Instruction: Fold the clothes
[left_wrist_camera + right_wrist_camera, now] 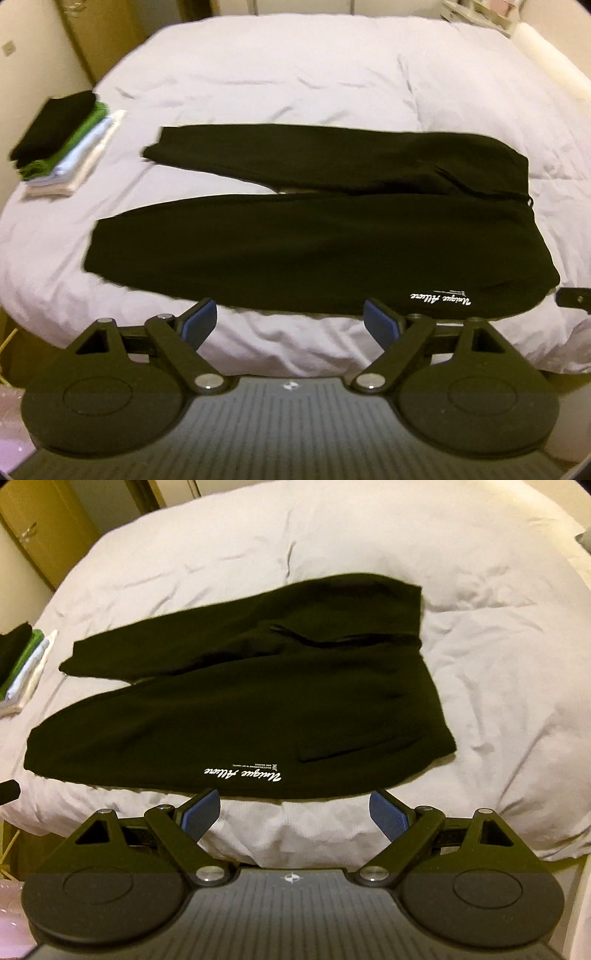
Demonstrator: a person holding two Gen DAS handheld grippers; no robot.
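My left gripper [290,321] and my right gripper [295,810] both hang with their blue pads spread wide apart and nothing between them, just above the near edge of the bed [295,85]. The black trousers [280,236] lie flat on the white duvet at twelve o'clock, legs pointing to nine o'clock, white lettering near the hem closest to me. A stack of folded clothes [62,144] sits at ten o'clock.

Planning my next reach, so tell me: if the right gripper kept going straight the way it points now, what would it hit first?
Probably the near edge of the black pants, close to the white lettering. The right gripper is open and empty, and its fingers frame that hem with the white duvet just below, so depth is uncertain.
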